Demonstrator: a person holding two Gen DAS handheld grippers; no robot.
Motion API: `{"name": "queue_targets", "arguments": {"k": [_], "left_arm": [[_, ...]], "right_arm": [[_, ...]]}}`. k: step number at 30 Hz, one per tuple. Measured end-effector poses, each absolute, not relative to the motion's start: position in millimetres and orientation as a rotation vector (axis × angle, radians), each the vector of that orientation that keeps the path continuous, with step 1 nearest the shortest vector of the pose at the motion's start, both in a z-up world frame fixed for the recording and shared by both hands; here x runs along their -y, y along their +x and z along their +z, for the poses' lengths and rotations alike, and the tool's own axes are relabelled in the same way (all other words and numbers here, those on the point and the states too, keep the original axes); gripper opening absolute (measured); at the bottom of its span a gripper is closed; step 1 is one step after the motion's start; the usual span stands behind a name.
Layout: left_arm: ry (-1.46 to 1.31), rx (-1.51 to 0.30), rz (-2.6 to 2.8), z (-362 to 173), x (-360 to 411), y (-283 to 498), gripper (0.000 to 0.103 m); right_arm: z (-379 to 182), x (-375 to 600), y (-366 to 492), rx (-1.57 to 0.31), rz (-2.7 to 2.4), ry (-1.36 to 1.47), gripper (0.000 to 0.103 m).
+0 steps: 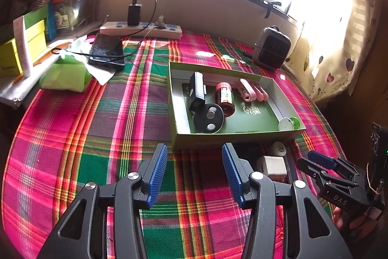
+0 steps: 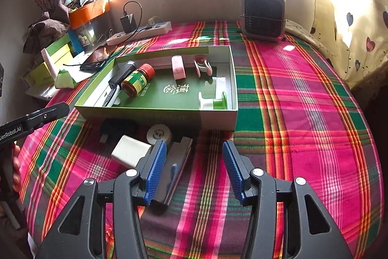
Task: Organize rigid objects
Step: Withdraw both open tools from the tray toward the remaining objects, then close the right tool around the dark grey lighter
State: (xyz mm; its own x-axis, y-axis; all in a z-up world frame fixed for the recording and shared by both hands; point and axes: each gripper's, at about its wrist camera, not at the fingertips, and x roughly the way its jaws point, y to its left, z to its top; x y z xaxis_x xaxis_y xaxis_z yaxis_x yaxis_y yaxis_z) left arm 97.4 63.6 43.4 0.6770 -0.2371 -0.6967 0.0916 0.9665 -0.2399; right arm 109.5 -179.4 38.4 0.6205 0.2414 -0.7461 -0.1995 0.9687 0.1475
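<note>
Fingers of the left gripper (image 1: 194, 168) stand wide apart in the left wrist view, with only plaid cloth (image 1: 97, 125) between them. Just beyond lies the green box (image 1: 232, 137), holding six things: a black block (image 1: 197, 89), a round black disc (image 1: 208, 118), a red-capped bottle (image 1: 224, 98), two pink pieces (image 1: 252, 91) lying close and hard to tell apart, and a green-and-white spool (image 1: 289, 123) in its near right corner. Below the box, a white disc (image 1: 278, 148) and a white charger (image 1: 271, 165) are partly hidden by the left gripper's right finger. The right gripper (image 1: 322, 162) enters from the right, its holder's hand cut off.

From the right wrist view, the right gripper (image 2: 194, 168) is also spread, gripping nothing. Four loose items lie before the box (image 2: 218, 118): a black plug (image 2: 116, 128) in shadow, the white charger (image 2: 131, 152), the white disc (image 2: 158, 134), and a long dark case (image 2: 177, 162) half hidden behind the right gripper's left finger.
</note>
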Motion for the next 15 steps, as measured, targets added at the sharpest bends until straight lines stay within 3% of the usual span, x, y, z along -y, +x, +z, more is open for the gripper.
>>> {"name": "queue_targets", "arguments": {"k": [15], "left_arm": [[-0.205,-0.839,-0.222,30,-63,86,0.047]], "right_arm": [[24,161,99,-0.926,0.232,0.006,0.05]]}}
